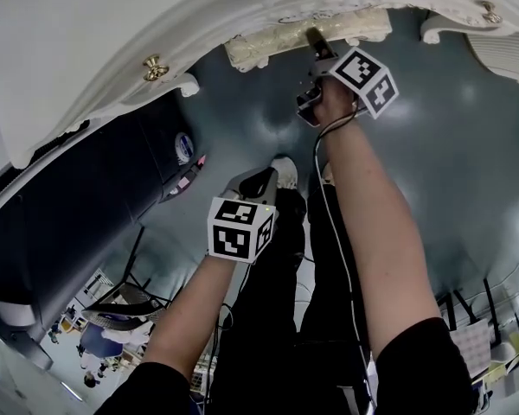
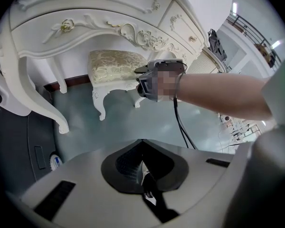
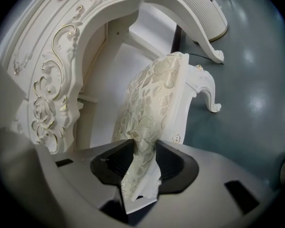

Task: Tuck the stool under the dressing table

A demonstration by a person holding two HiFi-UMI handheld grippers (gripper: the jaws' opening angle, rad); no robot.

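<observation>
Grey left gripper [image 1: 258, 181] hangs closed and empty. Stool [image 1: 272, 43] sits partly under dressing table [image 1: 86, 50], right gripper [image 1: 316, 41] clamped on its cushion edge (best push level, straight, legs clearing the carved apron).

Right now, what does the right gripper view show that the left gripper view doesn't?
Only the right gripper view: the right gripper close up, jaws clamped on the cushion edge of the stool, and the white panel inside the knee-hole. Only the left gripper view: the left gripper, jaws together and empty, and the person's forearm reaching to the stool. Both: the stool partly under the dressing table, on the grey floor.
</observation>
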